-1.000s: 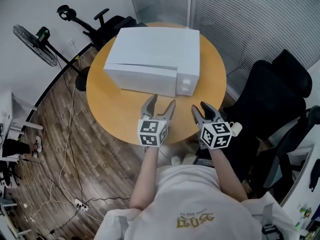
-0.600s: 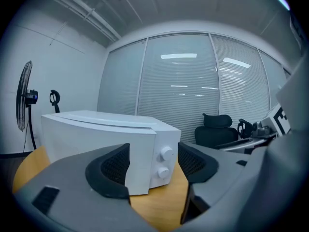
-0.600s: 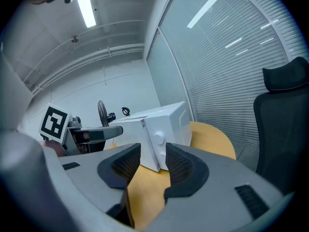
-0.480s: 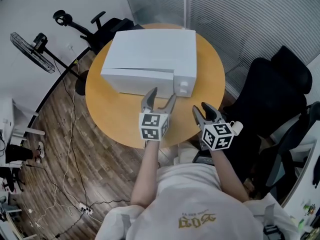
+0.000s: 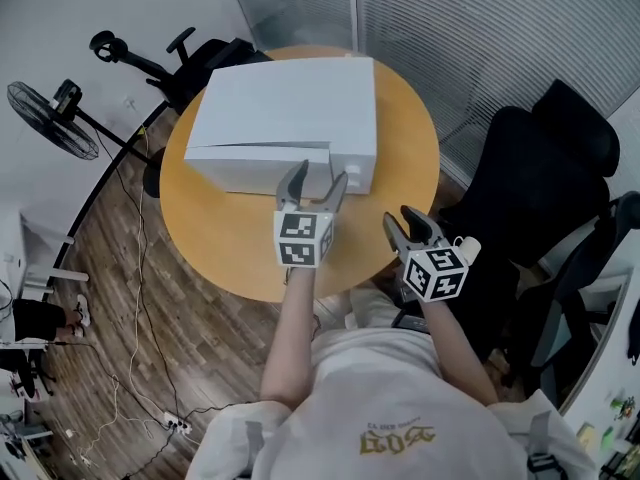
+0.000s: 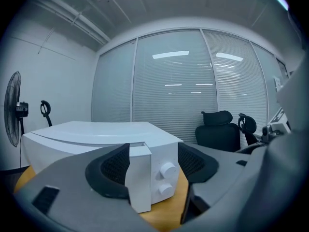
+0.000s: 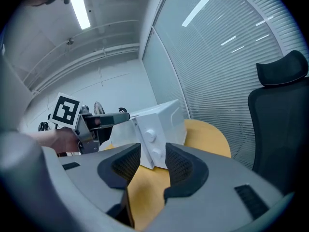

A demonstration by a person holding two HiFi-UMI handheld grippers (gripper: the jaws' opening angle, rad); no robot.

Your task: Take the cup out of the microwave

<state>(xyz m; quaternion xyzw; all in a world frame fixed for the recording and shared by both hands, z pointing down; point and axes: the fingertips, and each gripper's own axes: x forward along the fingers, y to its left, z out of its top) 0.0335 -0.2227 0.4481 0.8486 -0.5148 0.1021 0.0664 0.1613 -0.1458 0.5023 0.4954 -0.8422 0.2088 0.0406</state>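
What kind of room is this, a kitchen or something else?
Most likely an office or small meeting room rather than a kitchen. There is a glass wall with blinds, a black swivel office chair stands by it, and the white microwave sits on a round wooden table, not on a counter.

We list two grippers, one in each hand.
- The left gripper (image 5: pixel 316 186) – our left forearm (image 5: pixel 290 338) reaches forward, the jaws stand wide apart and point away from us, and its marker cube (image 5: pixel 302 239) faces up.
- The right gripper (image 5: pixel 407 226) – held nearer our body and off to the right on our right forearm (image 5: pixel 455 353), jaws apart by a narrower gap.

The two are near each other but not touching.
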